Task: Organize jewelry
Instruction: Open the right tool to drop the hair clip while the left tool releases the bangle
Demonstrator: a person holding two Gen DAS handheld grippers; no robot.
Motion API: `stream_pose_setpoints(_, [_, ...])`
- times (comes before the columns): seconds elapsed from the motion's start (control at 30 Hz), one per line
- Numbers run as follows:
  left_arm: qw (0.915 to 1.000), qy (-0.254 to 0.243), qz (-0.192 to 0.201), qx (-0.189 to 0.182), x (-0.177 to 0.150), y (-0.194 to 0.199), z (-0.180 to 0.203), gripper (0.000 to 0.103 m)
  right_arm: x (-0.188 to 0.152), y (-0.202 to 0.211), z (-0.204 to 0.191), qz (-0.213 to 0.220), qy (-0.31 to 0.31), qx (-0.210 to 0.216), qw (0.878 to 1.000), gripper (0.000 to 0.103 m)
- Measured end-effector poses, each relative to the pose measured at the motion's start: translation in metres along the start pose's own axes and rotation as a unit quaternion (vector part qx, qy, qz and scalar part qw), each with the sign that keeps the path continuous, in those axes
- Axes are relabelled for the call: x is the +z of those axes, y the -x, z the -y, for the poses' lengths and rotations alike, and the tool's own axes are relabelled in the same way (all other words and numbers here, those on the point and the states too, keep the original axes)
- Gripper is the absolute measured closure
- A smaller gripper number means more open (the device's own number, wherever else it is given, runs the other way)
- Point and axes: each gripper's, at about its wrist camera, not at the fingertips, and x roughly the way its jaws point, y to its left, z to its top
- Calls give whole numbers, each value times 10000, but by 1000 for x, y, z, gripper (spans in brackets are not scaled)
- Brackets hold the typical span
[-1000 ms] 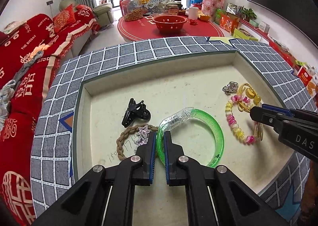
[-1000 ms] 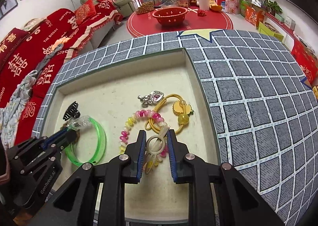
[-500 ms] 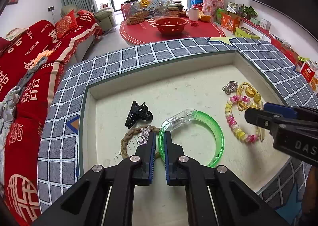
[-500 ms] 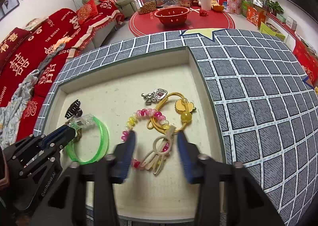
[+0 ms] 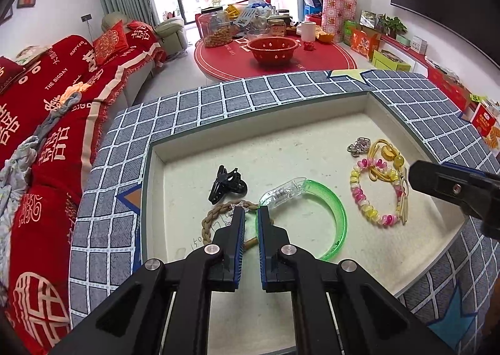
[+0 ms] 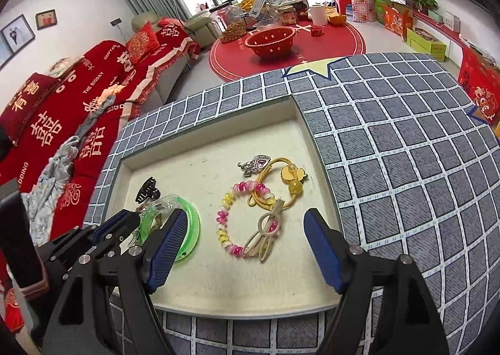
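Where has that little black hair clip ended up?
The black hair clip lies in the left part of the cream tray in the left wrist view, just beyond the braided brown cord and left of the green bangle.

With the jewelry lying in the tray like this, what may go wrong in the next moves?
1. The cream hair tie lies across the pink and yellow bead bracelet and touches the yellow cord; lifting one may drag the others.
2. The left gripper, shut with nothing visibly between its pads, sits at the green bangle and braided rope; it may push them.
3. The right gripper has just been opening; nothing is held.
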Motion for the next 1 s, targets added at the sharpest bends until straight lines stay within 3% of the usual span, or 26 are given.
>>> stream_pose_setpoints(0.5, [9999,126,-1,12,1,9,-7,82,-14,25,0,-34,-101,164,9998,20])
stream_pose_setpoints(0.67, [9998,210,27,40,0,13,-11,81,-18,34,5,16,-165,167,9997,14])
stream_pose_setpoints(0.7, [9998,216,31,48,-1,14,-11,53,-19,36,6,23,-177,168,9997,14])
stream_pose_setpoints(0.73, [9997,233,32,64,-1,15,-12,0,-19,37,7,25,-185,170,9997,14])
stream_pose_setpoints(0.8, [9987,343,290,237,-2,24,-15,0,-21,41,8,31,-195,189,9996,14])
stream_pose_setpoints(1.0, [9987,250,353,260,-4,34,-16,0,-25,50,11,74,-187,196,9996,12])
